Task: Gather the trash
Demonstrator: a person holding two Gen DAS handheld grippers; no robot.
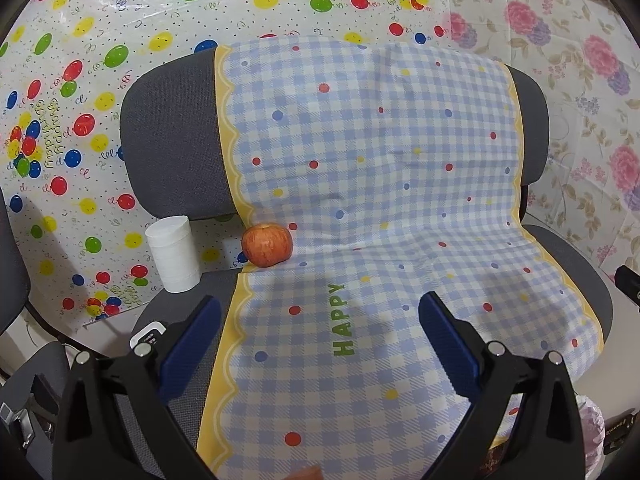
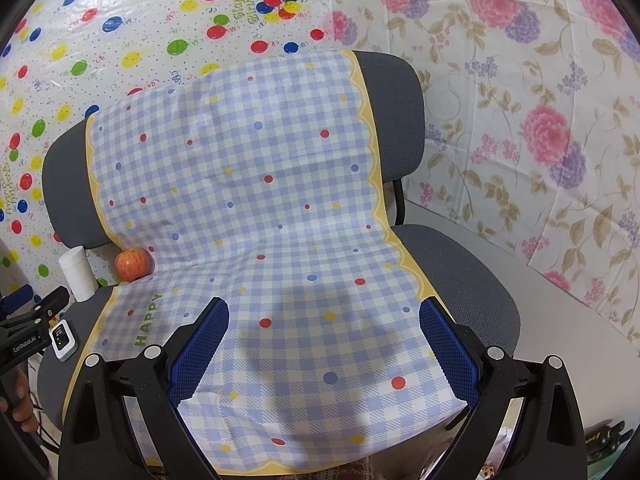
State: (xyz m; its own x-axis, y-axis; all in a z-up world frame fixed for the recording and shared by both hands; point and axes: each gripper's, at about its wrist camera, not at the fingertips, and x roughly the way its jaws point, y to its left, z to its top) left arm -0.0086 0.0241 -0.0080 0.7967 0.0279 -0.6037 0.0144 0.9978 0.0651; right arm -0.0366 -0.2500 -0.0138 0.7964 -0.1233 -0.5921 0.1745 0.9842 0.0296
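Note:
A white paper cup (image 1: 173, 254) stands upright on the grey chair seat at its back left corner; it also shows in the right wrist view (image 2: 79, 274). A red apple (image 1: 267, 244) sits just right of the cup at the foot of the chair back, also in the right wrist view (image 2: 133, 264). My left gripper (image 1: 319, 312) is open and empty above the checked cloth (image 1: 360, 200), in front of the apple. My right gripper (image 2: 323, 314) is open and empty over the cloth's middle. The left gripper's black body shows at the left edge of the right wrist view (image 2: 36, 320).
A grey chair (image 2: 460, 280) is draped with a blue checked cloth. A small white device (image 2: 63, 339) lies on the seat's left edge. Balloon-print sheet (image 1: 80, 80) and flowered sheet (image 2: 540, 120) hang behind. A pale surface (image 2: 560, 320) lies to the right.

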